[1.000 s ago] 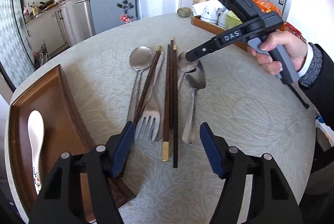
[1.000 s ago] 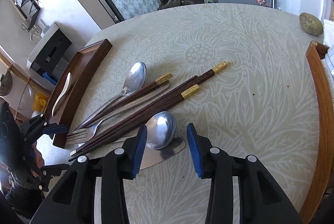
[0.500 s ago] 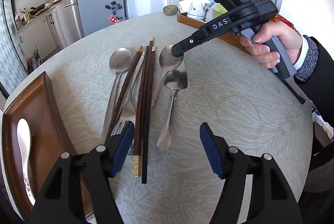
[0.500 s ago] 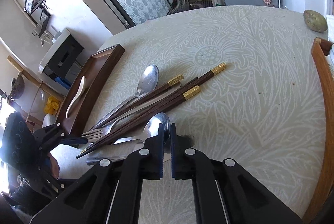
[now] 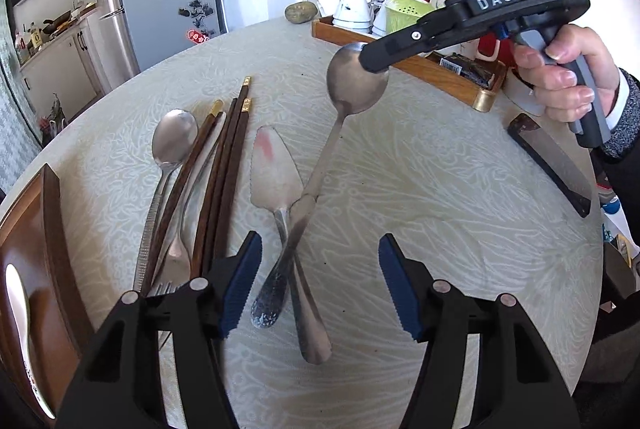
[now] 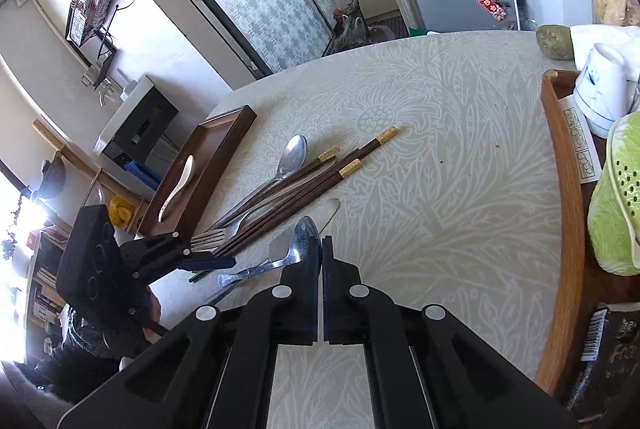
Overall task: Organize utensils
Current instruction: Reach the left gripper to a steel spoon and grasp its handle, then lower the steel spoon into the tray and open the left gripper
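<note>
Right gripper [image 6: 321, 249] jaws clamped tight, raised; left gripper [image 5: 320, 285] jaws closing, angled downward.

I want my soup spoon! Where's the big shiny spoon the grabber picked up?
In the left wrist view the big spoon hangs right of centre, its bowl pinched in the right gripper, its handle slanting down across the cake server on the table.

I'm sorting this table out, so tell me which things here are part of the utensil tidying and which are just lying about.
Part of the job:
lifted spoon in the right gripper
cake server
second spoon
chopsticks
fork
dark tray holding a white spoon
left gripper, closing on nothing

Just lying about:
stone
cups
green strainer
</note>
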Available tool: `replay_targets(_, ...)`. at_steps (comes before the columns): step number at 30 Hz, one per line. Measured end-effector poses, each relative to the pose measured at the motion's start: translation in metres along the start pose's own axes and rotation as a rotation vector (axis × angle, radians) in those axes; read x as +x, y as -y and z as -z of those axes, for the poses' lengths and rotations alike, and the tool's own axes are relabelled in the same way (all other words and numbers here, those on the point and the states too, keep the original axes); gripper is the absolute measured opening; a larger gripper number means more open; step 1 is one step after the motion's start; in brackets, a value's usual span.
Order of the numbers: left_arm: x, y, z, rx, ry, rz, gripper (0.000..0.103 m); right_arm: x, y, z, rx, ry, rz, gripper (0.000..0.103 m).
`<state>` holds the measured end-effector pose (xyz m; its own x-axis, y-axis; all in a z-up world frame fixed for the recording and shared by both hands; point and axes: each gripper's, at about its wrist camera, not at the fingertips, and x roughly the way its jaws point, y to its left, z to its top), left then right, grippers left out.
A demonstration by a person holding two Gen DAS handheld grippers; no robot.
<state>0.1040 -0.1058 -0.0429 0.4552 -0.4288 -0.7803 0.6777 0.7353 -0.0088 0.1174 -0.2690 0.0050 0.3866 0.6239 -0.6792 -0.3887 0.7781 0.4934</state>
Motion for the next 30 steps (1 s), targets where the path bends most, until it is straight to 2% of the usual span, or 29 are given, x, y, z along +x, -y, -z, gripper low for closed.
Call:
replay_targets(3,0.002,-0.002,-0.003,-0.008,0.003,-0.009,0.058,-0.005,0.000,0.002,-0.007,0.004,-0.017,0.001)
replay_targets(5,0.003,-0.002,-0.006,-0.016,0.007,-0.016,0.047,-0.007,-0.001,0.003,-0.008,0.004,-0.024,0.001)
replay_targets(6,0.003,-0.002,-0.007,-0.021,0.006,-0.017,0.046,-0.008,-0.001,0.004,-0.006,0.005,-0.028,0.001)
replay_targets(7,0.004,-0.002,-0.008,-0.022,0.003,-0.018,0.041,-0.010,0.000,0.004,-0.005,0.007,-0.027,0.002)
replay_targets(10,0.009,-0.003,-0.010,-0.017,-0.013,-0.019,0.018,-0.013,0.001,0.005,0.000,0.011,-0.025,0.002)
replay_targets(11,0.010,-0.003,-0.011,-0.019,-0.013,-0.014,0.016,-0.013,0.001,0.005,0.001,0.012,-0.021,0.002)
replay_targets(16,-0.001,-0.003,-0.012,-0.031,0.005,-0.003,0.015,-0.015,-0.006,-0.002,-0.001,0.021,-0.012,0.001)
replay_targets(20,-0.023,-0.010,-0.010,-0.052,0.022,-0.011,0.013,-0.008,-0.030,-0.019,-0.038,0.023,-0.025,0.001)
replay_targets(25,-0.059,-0.045,0.010,-0.124,0.041,-0.092,0.012,0.031,-0.080,-0.052,-0.109,-0.009,-0.069,0.001)
replay_targets(30,-0.088,-0.094,0.037,-0.223,0.039,-0.184,0.012,0.092,-0.135,-0.086,-0.174,-0.059,-0.125,0.001)
